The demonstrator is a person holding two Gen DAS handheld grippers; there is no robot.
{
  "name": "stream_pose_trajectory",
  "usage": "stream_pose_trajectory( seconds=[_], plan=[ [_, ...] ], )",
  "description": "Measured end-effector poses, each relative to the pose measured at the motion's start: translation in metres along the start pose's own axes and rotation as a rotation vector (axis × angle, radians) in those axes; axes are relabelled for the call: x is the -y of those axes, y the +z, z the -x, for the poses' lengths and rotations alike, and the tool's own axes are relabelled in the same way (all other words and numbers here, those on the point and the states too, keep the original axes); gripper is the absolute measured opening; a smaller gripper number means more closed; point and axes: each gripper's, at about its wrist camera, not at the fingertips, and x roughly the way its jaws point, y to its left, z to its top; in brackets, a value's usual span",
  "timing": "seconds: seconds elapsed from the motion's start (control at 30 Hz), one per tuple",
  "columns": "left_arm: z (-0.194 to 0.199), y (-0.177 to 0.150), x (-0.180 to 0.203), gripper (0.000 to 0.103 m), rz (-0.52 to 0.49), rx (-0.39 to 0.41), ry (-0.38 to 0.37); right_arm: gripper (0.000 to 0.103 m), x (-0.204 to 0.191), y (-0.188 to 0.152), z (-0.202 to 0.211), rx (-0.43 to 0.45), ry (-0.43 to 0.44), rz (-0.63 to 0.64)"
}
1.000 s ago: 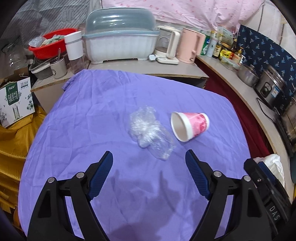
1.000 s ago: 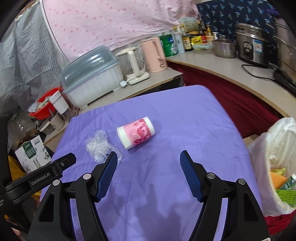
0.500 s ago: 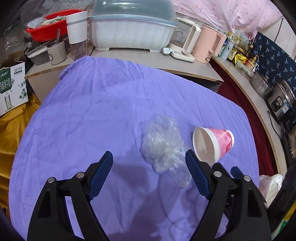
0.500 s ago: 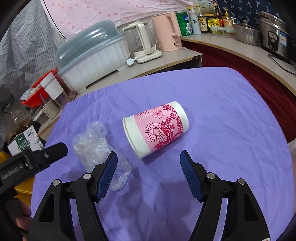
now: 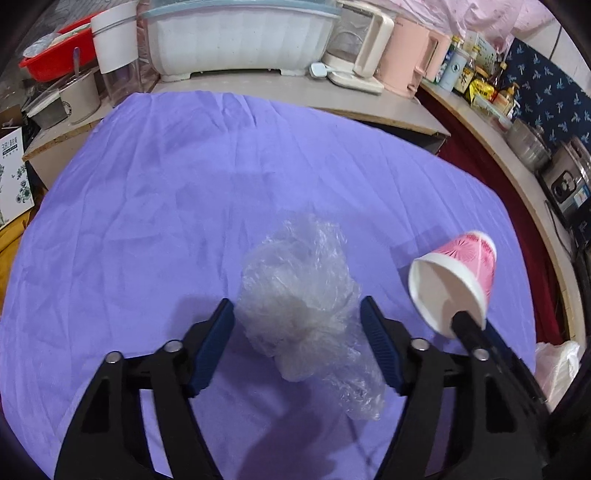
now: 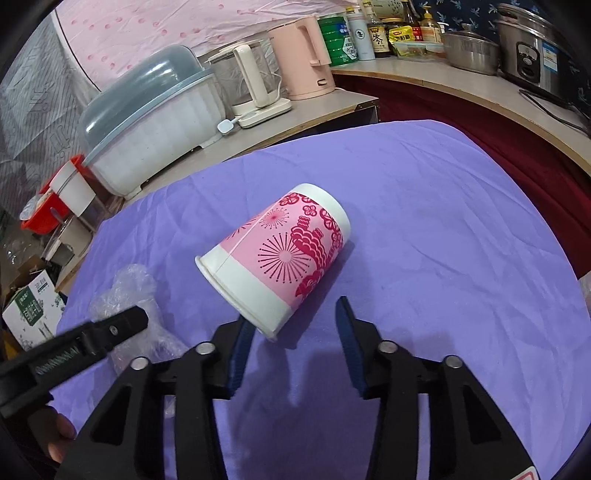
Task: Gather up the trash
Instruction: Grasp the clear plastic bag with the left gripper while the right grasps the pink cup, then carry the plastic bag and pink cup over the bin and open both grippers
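A crumpled clear plastic wrap (image 5: 303, 295) lies on the purple tablecloth (image 5: 184, 192). My left gripper (image 5: 297, 312) is open with its blue-padded jaws on either side of the wrap. A pink-and-white paper cup (image 6: 277, 258) lies on its side to the right of the wrap, its mouth towards me. My right gripper (image 6: 293, 325) is open, its jaws just short of the cup's rim, the left one close beside it. The cup (image 5: 454, 284) also shows in the left wrist view, and the wrap (image 6: 125, 291) shows in the right wrist view behind the left gripper's body.
A counter behind the table holds a covered dish rack (image 5: 240, 33), a glass kettle (image 6: 251, 81), a pink kettle (image 6: 303, 59), bottles and pots. A red basin (image 5: 55, 55) and a carton (image 6: 29, 306) stand at the left. A white trash bag (image 5: 557, 365) hangs at the table's right edge.
Both grippers have moved forward and down. The left one's jaws now flank the plastic wrap and the right one's jaws have reached the cup's rim. Both look narrower than before.
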Motion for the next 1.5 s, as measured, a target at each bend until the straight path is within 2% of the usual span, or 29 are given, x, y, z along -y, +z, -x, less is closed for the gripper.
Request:
stream_pose_trajectory(
  seconds=[0.03, 0.13, 0.27, 0.4, 0.6, 1.03, 1.3, 1.5],
  plan=[
    [-0.003, -0.001, 0.001, 0.054, -0.006, -0.014, -0.002, 0.025, 0.002, 0.001, -0.001, 0.001, 0.003, -0.002],
    [-0.003, -0.004, 0.003, 0.048, -0.014, -0.008, 0.007, 0.011, 0.004, 0.001, -0.003, -0.001, 0.001, -0.008],
    [0.003, -0.009, 0.008, 0.040, -0.031, -0.004, 0.008, 0.004, 0.008, 0.002, 0.007, 0.014, 0.003, -0.018],
    [0.017, -0.013, 0.015, 0.036, -0.046, 0.011, 0.006, 0.004, 0.013, 0.004, 0.028, 0.040, 0.000, -0.029],
    [0.055, -0.024, 0.036, 0.035, -0.073, 0.044, -0.021, 0.004, 0.026, 0.005, 0.076, 0.099, -0.006, -0.042],
    [0.159, -0.066, 0.118, 0.035, -0.192, 0.168, -0.101, 0.004, 0.079, -0.002, 0.211, 0.263, -0.038, -0.087],
    [0.205, -0.102, 0.184, 0.035, -0.291, 0.215, -0.154, 0.004, 0.133, -0.021, 0.281, 0.338, -0.083, -0.134],
    [0.220, -0.130, 0.234, 0.035, -0.366, 0.218, -0.201, 0.004, 0.184, -0.042, 0.319, 0.365, -0.139, -0.192]
  ],
)
